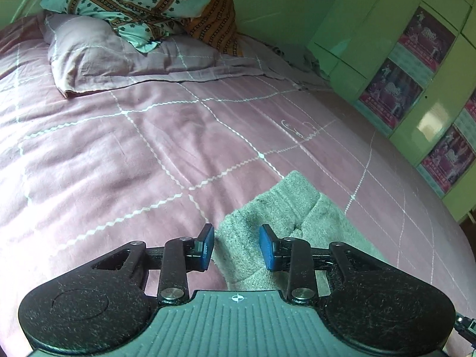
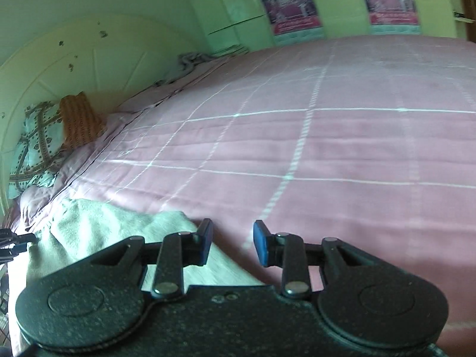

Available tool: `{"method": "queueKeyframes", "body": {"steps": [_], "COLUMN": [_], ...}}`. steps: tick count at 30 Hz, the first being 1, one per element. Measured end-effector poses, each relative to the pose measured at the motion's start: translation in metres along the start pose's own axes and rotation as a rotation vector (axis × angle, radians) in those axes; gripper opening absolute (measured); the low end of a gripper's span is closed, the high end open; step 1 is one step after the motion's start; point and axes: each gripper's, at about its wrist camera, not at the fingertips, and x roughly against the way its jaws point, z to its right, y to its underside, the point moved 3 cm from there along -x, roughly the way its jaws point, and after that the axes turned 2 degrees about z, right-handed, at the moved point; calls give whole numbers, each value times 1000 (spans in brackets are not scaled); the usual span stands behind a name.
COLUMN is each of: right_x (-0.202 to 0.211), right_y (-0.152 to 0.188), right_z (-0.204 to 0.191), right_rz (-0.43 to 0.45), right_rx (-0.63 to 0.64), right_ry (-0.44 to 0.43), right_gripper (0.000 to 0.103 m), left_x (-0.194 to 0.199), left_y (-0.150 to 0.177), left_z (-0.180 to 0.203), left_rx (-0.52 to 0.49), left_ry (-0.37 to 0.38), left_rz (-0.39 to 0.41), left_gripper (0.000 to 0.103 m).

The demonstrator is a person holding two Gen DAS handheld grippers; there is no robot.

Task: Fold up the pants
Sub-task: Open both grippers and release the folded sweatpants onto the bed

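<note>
Grey fleece pants (image 1: 285, 208) lie bunched on a pink checked bedspread (image 1: 134, 154) near its front edge. My left gripper (image 1: 236, 247) is open just above the near end of the pants, holding nothing. In the right wrist view the pants (image 2: 98, 226) lie at the lower left. My right gripper (image 2: 232, 245) is open and empty over the pants' right edge and the bare bedspread (image 2: 327, 154). The left gripper's tip (image 2: 15, 242) shows at the far left edge.
A pink pillow (image 1: 98, 56) and a teal patterned pillow (image 1: 134, 0) with an orange cloth (image 1: 214, 17) lie at the head of the bed. A green wardrobe with posters (image 1: 416, 68) stands beyond the bed's right side. A pale headboard (image 2: 74, 68) backs the pillows.
</note>
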Motion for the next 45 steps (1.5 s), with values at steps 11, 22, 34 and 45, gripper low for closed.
{"method": "queueKeyframes", "body": {"steps": [11,22,34,45], "right_x": [-54,-65,-58,126], "right_y": [3,6,13,27], "right_z": [-39,-57,-68,-17], "right_rz": [-107,-160,-53,141], "right_rx": [138,210,298,224], "right_ry": [-125,-147,107,181], "right_gripper": [28,5,12,21], "left_x": [-8,5,1,61], "left_y": [13,8,6,7], "left_z": [-4,-5,-15,3], "left_rx": [-34,-16,-87,-201], "left_ry": [-6,28,-50,99], "left_rz": [21,84,39,121], "left_gripper": [21,11,57,48]}}
